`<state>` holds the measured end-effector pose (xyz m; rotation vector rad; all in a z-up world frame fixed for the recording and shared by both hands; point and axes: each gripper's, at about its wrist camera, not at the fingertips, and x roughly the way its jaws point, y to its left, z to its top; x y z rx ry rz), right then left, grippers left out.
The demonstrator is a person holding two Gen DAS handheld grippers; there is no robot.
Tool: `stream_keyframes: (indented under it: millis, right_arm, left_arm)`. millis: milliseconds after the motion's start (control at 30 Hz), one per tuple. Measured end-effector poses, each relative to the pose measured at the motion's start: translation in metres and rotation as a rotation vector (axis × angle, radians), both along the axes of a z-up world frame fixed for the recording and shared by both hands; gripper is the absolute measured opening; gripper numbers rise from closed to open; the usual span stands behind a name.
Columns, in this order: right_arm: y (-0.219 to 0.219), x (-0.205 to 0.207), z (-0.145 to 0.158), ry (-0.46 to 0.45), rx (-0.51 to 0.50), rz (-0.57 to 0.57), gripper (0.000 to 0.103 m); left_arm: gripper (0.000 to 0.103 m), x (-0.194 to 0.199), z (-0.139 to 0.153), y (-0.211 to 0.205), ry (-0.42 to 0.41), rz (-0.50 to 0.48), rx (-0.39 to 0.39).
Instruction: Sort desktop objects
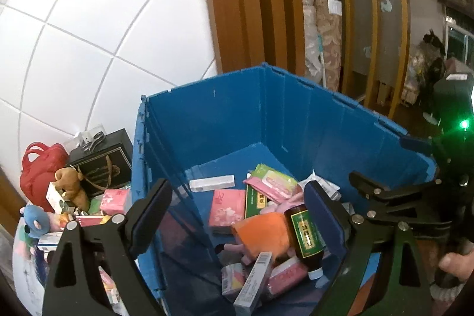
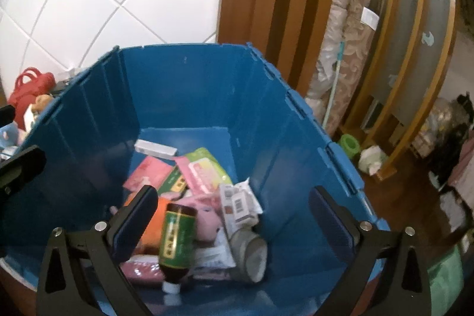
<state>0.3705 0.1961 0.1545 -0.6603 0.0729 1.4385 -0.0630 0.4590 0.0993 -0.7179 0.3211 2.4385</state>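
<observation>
Evidently a drop-off step: both the left gripper [image 1: 237, 215] and right gripper [image 2: 234, 215] hang with fingers spread, empty, above the blue bin [image 1: 207, 120], where the brown bottle [image 2: 177, 239] lies. Next, fetch another item from the pile [image 1: 74, 197] beside it.

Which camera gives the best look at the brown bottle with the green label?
The right wrist view: the brown bottle lies nearly unobstructed in the blue crate. In the left wrist view the bottle is partly hidden behind a gripper finger.

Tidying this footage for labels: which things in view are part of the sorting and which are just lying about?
In the job: blue crate, brown bottle, pink packets, orange plush, desk pile with teddy.
Lying about: rolled carpets, green roll, red bag.
</observation>
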Motion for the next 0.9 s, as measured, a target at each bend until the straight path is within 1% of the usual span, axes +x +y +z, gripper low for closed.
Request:
stream_keyframes:
  millis: [67,233,900]
  right_arm:
    - [-0.006,-0.003,0.002,-0.001,0.008,0.001,0.103]
    - [-0.017,-0.011,0.004,-0.009,0.026,-0.002,0.103]
    - [-0.021,-0.01,0.003,-0.014,0.025,-0.032,0.103]
  left_arm:
    - [0.091,0.002,0.002,-0.005,0.002,-0.011,0.021]
    - [0.091,0.004,0.002,-0.01,-0.002,-0.003,0.023]
    - [0.091,0.004,0.002,-0.019,-0.007,0.023,0.041]
